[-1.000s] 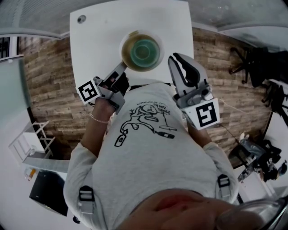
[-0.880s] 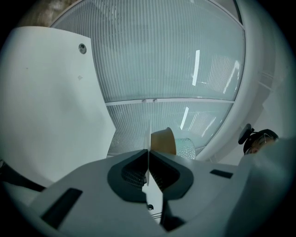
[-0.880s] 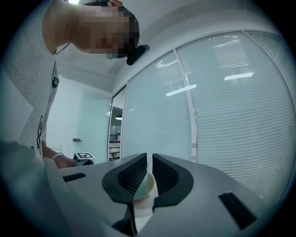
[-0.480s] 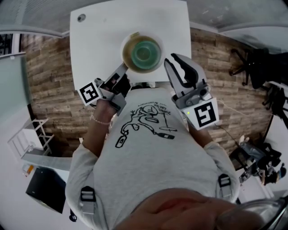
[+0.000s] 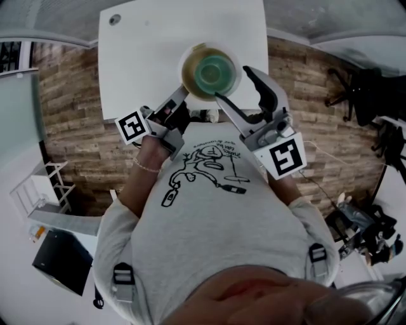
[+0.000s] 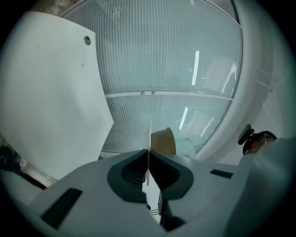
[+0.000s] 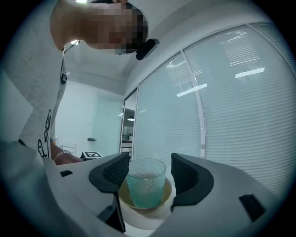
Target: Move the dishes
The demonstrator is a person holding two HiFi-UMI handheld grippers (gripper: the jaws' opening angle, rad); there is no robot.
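Note:
A stack of dishes is in the head view: a white plate (image 5: 188, 81), a yellow bowl (image 5: 190, 66) on it, and a green glass (image 5: 214, 71) inside the bowl. The stack sits over the near edge of the white table (image 5: 146, 57). My left gripper (image 5: 182, 95) is shut on the plate's thin rim (image 6: 149, 134) from the left. My right gripper (image 5: 236, 86) has just been opening and its jaws now stand wide. In the right gripper view the glass (image 7: 145, 185) and bowl (image 7: 162, 199) lie between the pads (image 7: 113, 170), which touch neither.
The table has a round cable hole (image 5: 114, 19) at its far left corner. Wood-pattern floor (image 5: 70, 108) surrounds it. Dark office chairs (image 5: 365, 95) stand to the right and a white rack (image 5: 38, 197) to the left. A ribbed glass wall (image 6: 171, 65) lies ahead.
The right gripper's jaws have spread from nearly together to wide apart, and the gripper has come in against the stack. The left gripper and the stack have shifted slightly right.

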